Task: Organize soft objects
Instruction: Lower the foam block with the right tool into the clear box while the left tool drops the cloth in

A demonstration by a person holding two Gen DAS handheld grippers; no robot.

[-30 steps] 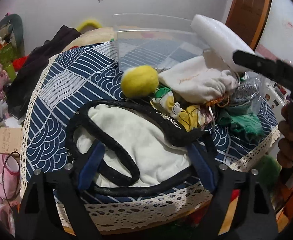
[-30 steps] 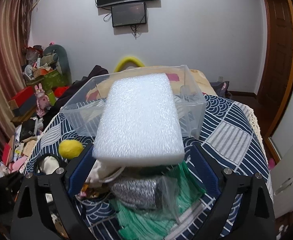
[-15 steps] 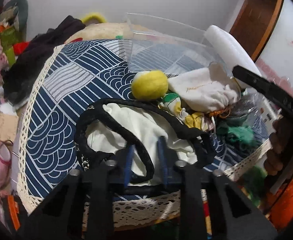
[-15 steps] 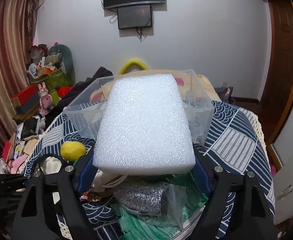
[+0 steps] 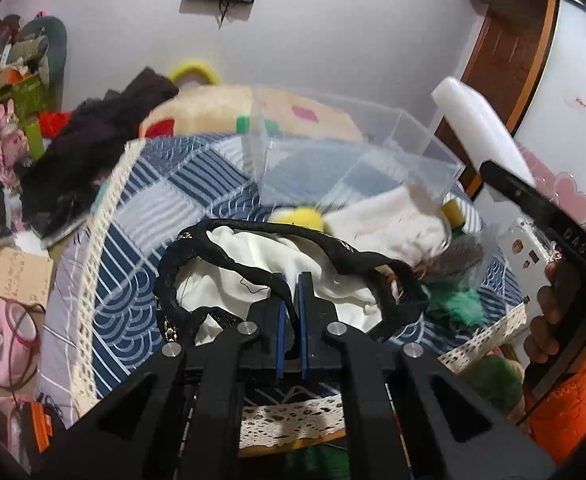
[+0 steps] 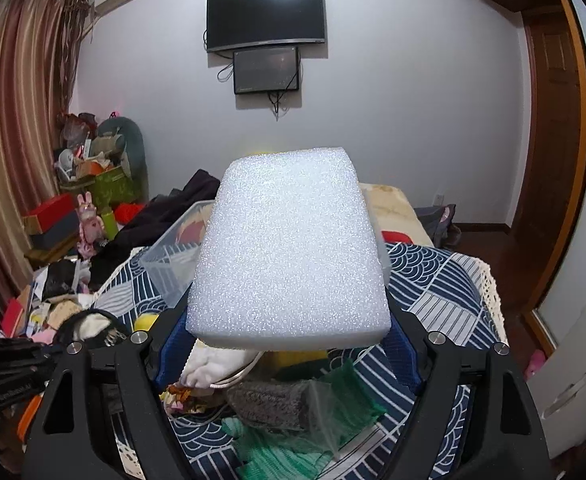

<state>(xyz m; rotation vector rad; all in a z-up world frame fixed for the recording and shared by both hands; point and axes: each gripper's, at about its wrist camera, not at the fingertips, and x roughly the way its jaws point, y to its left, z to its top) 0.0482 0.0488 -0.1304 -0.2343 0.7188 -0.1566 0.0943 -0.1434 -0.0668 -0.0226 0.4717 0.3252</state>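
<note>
The left gripper (image 5: pixel 291 280) has its two fingers almost together, and they pinch the black trim of a white cloth bag (image 5: pixel 277 264). The bag lies near the front edge of the tabletop (image 5: pixel 133 248), which carries a blue and white patterned cloth with a lace border. Just behind the bag sits a yellow ball (image 5: pixel 299 216), blurred in this view, and beside the ball lies a white drawstring pouch (image 5: pixel 393 224). A grey woolly piece (image 5: pixel 453 258) and a green fluffy piece (image 5: pixel 459 306) lie near the right edge of the tabletop.

The right gripper (image 6: pixel 289 344) holds a white foam block (image 6: pixel 289 248) between its fingers, which stand wide apart at the two sides of the block. The block is lifted above the pile of soft things, and it points toward a clear plastic box (image 6: pixel 173 264) at the back of the tabletop. In the left wrist view the same box (image 5: pixel 349 152) stands open behind the ball and the pouch, and the foam block (image 5: pixel 477 128) hangs above the box's right corner.
</note>
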